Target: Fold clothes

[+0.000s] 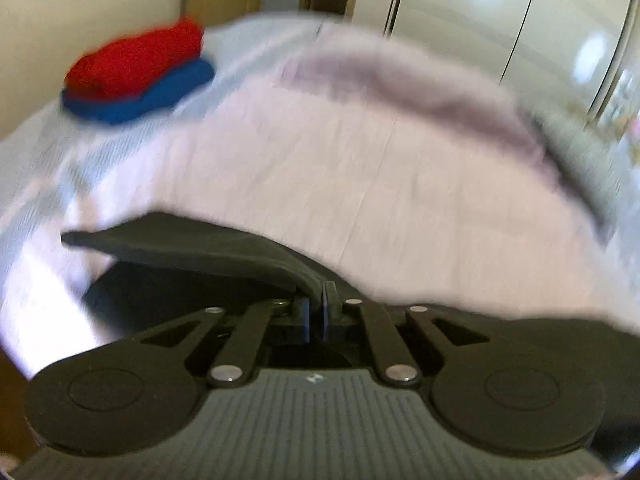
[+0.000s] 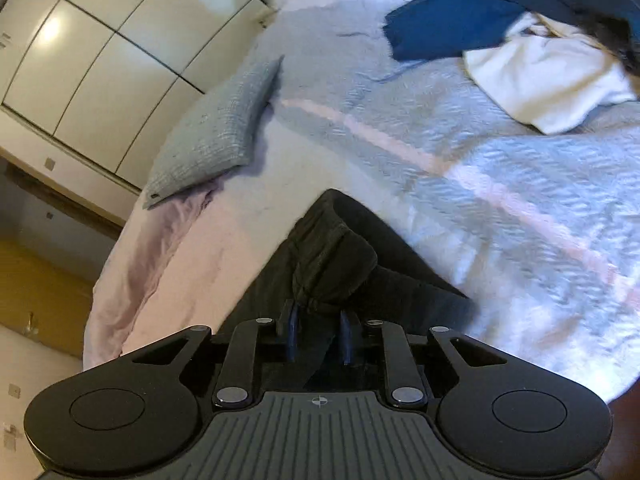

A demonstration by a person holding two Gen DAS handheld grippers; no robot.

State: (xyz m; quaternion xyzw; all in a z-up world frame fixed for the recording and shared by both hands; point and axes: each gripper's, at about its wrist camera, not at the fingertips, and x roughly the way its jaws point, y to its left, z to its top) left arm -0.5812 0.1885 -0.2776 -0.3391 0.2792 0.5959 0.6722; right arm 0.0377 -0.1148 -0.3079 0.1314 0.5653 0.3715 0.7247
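Observation:
A black garment (image 1: 192,240) lies on the bed, and my left gripper (image 1: 322,300) is shut on a thin edge of it, the cloth lifting away to the left in a flat flap. In the right wrist view my right gripper (image 2: 320,332) is shut on a bunched, gathered part of the same black garment (image 2: 340,256), which spreads out ahead of the fingers over the bedspread. The left wrist view is blurred.
A red folded garment on a blue one (image 1: 136,72) sits at the bed's far left. A grey pillow (image 2: 216,128) lies by the wardrobe doors (image 2: 100,60). Dark blue clothes (image 2: 460,24) and a white garment (image 2: 552,76) lie at the far right on the light blue bedspread (image 2: 500,160).

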